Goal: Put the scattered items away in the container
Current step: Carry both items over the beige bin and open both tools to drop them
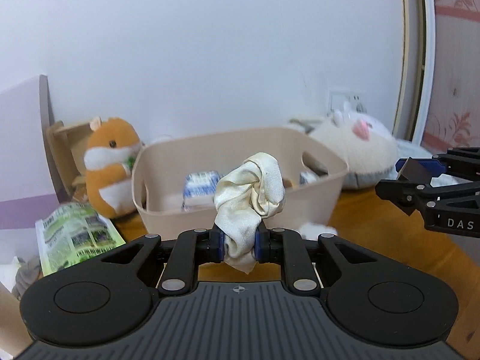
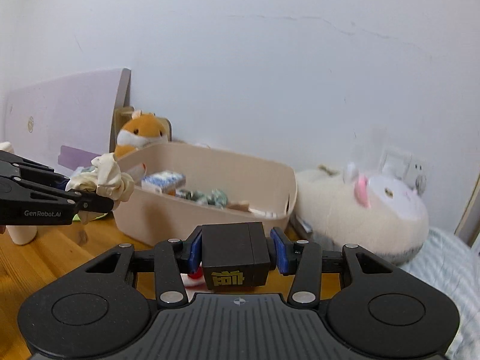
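Note:
My left gripper (image 1: 239,244) is shut on a cream satin scrunchie (image 1: 252,192), which bulges above the fingers in front of the beige plastic basket (image 1: 327,201). In the right wrist view the same scrunchie (image 2: 111,178) shows at the left gripper's tip, just left of the basket (image 2: 156,213). My right gripper (image 2: 237,250) is shut on a small black box (image 2: 234,255) with a yellow character on its front, held above the wooden table before the basket. The basket holds blue-and-white packets (image 1: 199,184) and other small items.
An orange hamster plush (image 1: 109,162) stands left of the basket, a large white plush (image 2: 360,207) lies to its right. A green printed leaflet (image 1: 76,235) lies at the left. A red-and-white item (image 2: 193,277) sits on the table (image 2: 45,258) under the black box. A white wall is behind.

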`<action>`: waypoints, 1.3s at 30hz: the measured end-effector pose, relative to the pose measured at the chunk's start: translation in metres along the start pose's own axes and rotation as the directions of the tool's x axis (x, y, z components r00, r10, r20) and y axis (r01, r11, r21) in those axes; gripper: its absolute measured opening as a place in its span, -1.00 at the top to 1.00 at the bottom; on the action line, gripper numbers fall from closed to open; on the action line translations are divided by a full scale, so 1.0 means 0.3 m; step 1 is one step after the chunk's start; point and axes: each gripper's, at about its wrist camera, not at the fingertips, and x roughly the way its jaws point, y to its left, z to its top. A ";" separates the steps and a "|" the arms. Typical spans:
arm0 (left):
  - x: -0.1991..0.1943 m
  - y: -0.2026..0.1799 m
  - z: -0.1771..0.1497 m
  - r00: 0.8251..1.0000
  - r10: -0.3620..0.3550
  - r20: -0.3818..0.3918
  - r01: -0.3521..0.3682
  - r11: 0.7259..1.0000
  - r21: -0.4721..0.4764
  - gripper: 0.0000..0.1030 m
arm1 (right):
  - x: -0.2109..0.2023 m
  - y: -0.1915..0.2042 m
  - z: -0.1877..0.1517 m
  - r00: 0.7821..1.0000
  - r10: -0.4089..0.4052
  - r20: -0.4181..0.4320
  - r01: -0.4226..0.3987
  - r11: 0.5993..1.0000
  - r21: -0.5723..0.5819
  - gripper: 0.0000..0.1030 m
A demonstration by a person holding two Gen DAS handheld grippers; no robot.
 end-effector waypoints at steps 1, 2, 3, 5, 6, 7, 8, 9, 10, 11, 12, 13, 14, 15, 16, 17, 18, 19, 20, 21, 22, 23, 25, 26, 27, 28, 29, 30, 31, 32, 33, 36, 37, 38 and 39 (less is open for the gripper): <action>-0.002 0.005 0.015 1.000 0.004 0.009 -0.004 1.000 -0.001 0.66 | -0.001 0.000 0.017 1.000 -0.001 0.008 0.001 1.000 -0.005 0.16; -0.002 0.008 0.027 1.000 0.009 0.016 -0.009 1.000 0.000 0.66 | -0.003 0.000 0.033 1.000 0.000 0.015 0.000 1.000 -0.008 0.16; -0.001 0.012 0.044 1.000 0.019 0.023 -0.019 1.000 0.001 0.66 | -0.003 -0.002 0.049 1.000 0.002 0.024 -0.002 1.000 -0.007 0.16; 0.002 0.024 0.077 0.999 0.032 0.035 -0.033 0.999 0.005 0.66 | 0.000 -0.008 0.075 0.999 0.004 0.039 -0.004 1.000 -0.001 0.16; 0.006 0.029 0.091 0.998 0.036 0.041 -0.037 0.999 0.006 0.66 | 0.003 -0.013 0.084 0.999 0.005 0.045 -0.005 1.000 0.003 0.16; 0.010 0.035 0.109 0.998 0.042 0.047 -0.042 0.999 0.004 0.66 | 0.009 -0.018 0.095 0.999 0.007 0.049 -0.007 1.000 0.008 0.16; 0.017 0.040 0.124 0.997 0.049 0.052 -0.049 0.999 0.003 0.66 | 0.016 -0.023 0.104 0.999 0.008 0.050 -0.009 1.000 0.013 0.16; 0.031 0.044 0.143 0.996 0.063 0.056 -0.063 0.998 0.004 0.66 | 0.027 -0.030 0.115 0.999 0.008 0.052 -0.009 1.000 0.018 0.16; 0.047 0.048 0.158 0.995 0.076 0.057 -0.076 0.997 0.004 0.66 | 0.041 -0.038 0.125 0.999 0.007 0.052 -0.008 1.000 0.024 0.16; 0.065 0.054 0.171 0.995 0.085 0.056 -0.085 0.996 0.003 0.66 | 0.057 -0.046 0.135 0.999 0.007 0.051 -0.008 0.999 0.032 0.16; 0.085 0.059 0.185 0.995 0.088 0.053 -0.088 0.996 0.002 0.66 | 0.078 -0.053 0.146 0.999 0.008 0.047 -0.010 0.999 0.039 0.16; 0.100 0.063 0.196 0.995 0.089 0.050 -0.090 0.996 0.001 0.66 | 0.101 -0.059 0.157 0.999 0.010 0.041 -0.012 0.999 0.046 0.16; 0.121 0.067 0.207 0.995 0.095 0.044 -0.095 0.995 -0.002 0.66 | 0.123 -0.064 0.166 0.999 0.012 0.036 -0.014 0.999 0.052 0.16; 0.148 0.073 0.219 0.994 0.101 0.035 -0.101 0.995 -0.005 0.66 | 0.148 -0.068 0.176 0.999 0.012 0.030 -0.014 0.998 0.055 0.16; 0.169 0.080 0.227 0.994 0.105 0.027 -0.104 0.994 -0.010 0.66 | 0.173 -0.069 0.186 1.000 0.011 0.024 -0.012 0.999 0.052 0.16; 0.193 0.087 0.233 0.994 0.107 0.018 -0.107 0.994 -0.017 0.66 | 0.196 -0.068 0.194 1.000 0.008 0.019 -0.009 0.999 0.046 0.16; 0.218 0.094 0.236 0.994 0.110 0.005 -0.110 0.994 -0.024 0.66 | 0.219 -0.066 0.202 1.000 0.003 0.016 -0.004 0.999 0.040 0.16; 0.246 0.102 0.241 0.994 0.112 -0.010 -0.112 0.993 -0.032 0.66 | 0.241 -0.065 0.209 1.000 0.001 0.013 -0.002 0.999 0.035 0.16; 0.274 0.110 0.243 0.993 0.111 -0.028 -0.112 0.993 -0.040 0.66 | 0.262 -0.063 0.215 1.000 0.002 0.009 -0.002 0.999 0.032 0.16; 0.302 0.120 0.244 0.993 0.113 -0.047 -0.115 0.992 -0.049 0.66 | 0.284 -0.061 0.221 1.000 0.002 0.004 -0.002 0.999 0.032 0.16; 0.329 0.128 0.243 0.991 0.118 -0.066 -0.121 0.991 -0.057 0.66 | 0.310 -0.060 0.226 1.000 0.004 -0.004 -0.004 0.999 0.032 0.16; 0.358 0.136 0.239 0.989 0.124 -0.086 -0.130 0.990 -0.063 0.66 | 0.335 -0.057 0.229 1.000 0.006 -0.012 -0.005 1.000 0.031 0.16; 0.411 0.150 0.227 0.984 0.131 -0.119 -0.140 0.988 -0.072 0.66 | 0.388 -0.049 0.229 0.999 0.005 -0.031 -0.005 1.000 0.022 0.16; 0.433 0.154 0.221 0.983 0.130 -0.134 -0.141 0.987 -0.075 0.66 | 0.413 -0.044 0.225 0.999 0.004 -0.042 -0.004 1.000 0.018 0.16; 0.454 0.159 0.214 0.981 0.128 -0.148 -0.141 0.987 -0.079 0.66 | 0.439 -0.037 0.221 0.999 0.005 -0.053 -0.004 1.000 0.016 0.16; 0.472 0.161 0.205 0.979 0.128 -0.159 -0.142 0.987 -0.079 0.66 | 0.464 -0.028 0.215 0.998 0.005 -0.063 -0.004 1.000 0.015 0.16; 0.487 0.162 0.198 0.977 0.131 -0.167 -0.145 0.987 -0.076 0.66 | 0.488 -0.023 0.207 0.997 0.006 -0.074 -0.005 1.000 0.016 0.16; 0.501 0.162 0.191 0.976 0.138 -0.171 -0.152 0.986 -0.070 0.65 | 0.508 -0.018 0.198 0.997 0.006 -0.082 -0.005 1.000 0.017 0.16; 0.511 0.160 0.185 0.974 0.146 -0.171 -0.158 0.985 -0.061 0.65 | 0.527 -0.015 0.190 0.996 0.007 -0.091 -0.005 1.000 0.018 0.16; 0.512 0.162 0.182 0.974 0.153 -0.170 -0.164 0.985 -0.055 0.65 | 0.542 -0.012 0.183 0.995 0.006 -0.097 -0.004 1.000 0.016 0.16; 0.518 0.161 0.180 0.973 0.161 -0.167 -0.170 0.984 -0.045 0.64 | 0.556 -0.009 0.175 0.995 0.003 -0.103 -0.001 1.000 0.014 0.16; 0.527 0.165 0.180 0.972 0.166 -0.169 -0.174 0.984 -0.037 0.61 | 0.585 -0.005 0.157 0.993 -0.004 -0.117 0.005 1.000 0.008 0.16; 0.527 0.167 0.180 0.972 0.168 -0.166 -0.176 0.984 -0.038 0.49 | 0.591 -0.005 0.154 0.993 -0.006 -0.120 0.007 1.000 0.007 0.16; 0.526 0.169 0.180 0.972 0.170 -0.162 -0.178 0.983 -0.038 0.42 | 0.594 -0.006 0.151 0.992 -0.010 -0.123 0.011 1.000 0.006 0.16; 0.524 0.169 0.181 0.973 0.171 -0.155 -0.179 0.983 -0.038 0.21 | 0.600 -0.006 0.148 0.992 -0.013 -0.126 0.014 1.000 0.004 0.16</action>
